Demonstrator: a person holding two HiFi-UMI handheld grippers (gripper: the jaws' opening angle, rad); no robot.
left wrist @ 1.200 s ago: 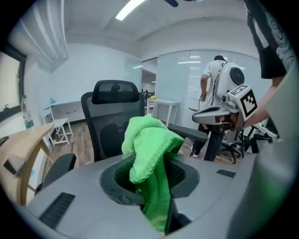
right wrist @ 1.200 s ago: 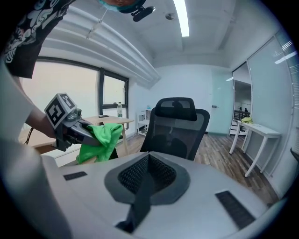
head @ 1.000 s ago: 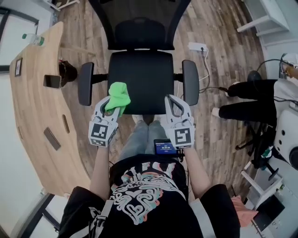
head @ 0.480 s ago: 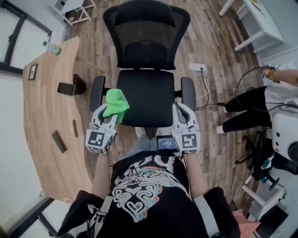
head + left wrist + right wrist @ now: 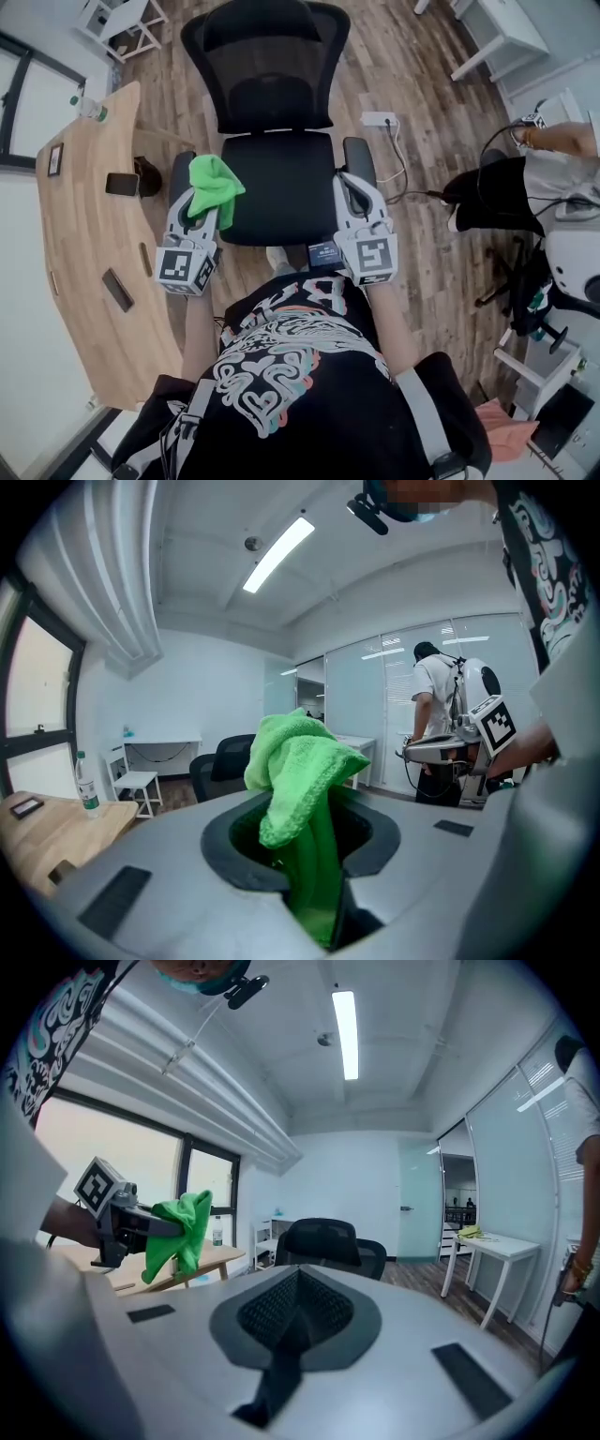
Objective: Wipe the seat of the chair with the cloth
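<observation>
cloth (image 5: 214,187), bright green, is pinched in the left claw (image 5: 208,208). the left gripper view shows the jaws closed on a lower fold of the cloth (image 5: 300,789), with the rest bunched up and flopping over the top. in the head view it sits at the 9 o'clock edge of the seat (image 5: 281,187), just inside the left armrest (image 5: 178,173). both gripper views look out level across the room, not down at the chair (image 5: 272,66), so i judge the cloth is held above the seat and not pressed on it. the wipe has not begun.

the right claw (image 5: 352,185) has its jaws together on nothing. it hangs at the seat's 3 o'clock edge, by the right armrest (image 5: 358,155).

what could go wrong:
- only a fold is gripped. dragging the loose bulk over the seat could tug it out of the jaws, or roll it up so that little of it wipes.
- if the left claw drops too steeply, its hard tips and not the cloth would meet the seat.
- the left claw is close to the armrest, so a sideways stroke toward 9 o'clock could knock it.
- nothing holds the chair. it looks like a swivel office type, and a push toward 12 o'clock may turn it or shove it away.
- the counter (image 5: 84,234) at 9 o'clock crowds the left elbow.
</observation>
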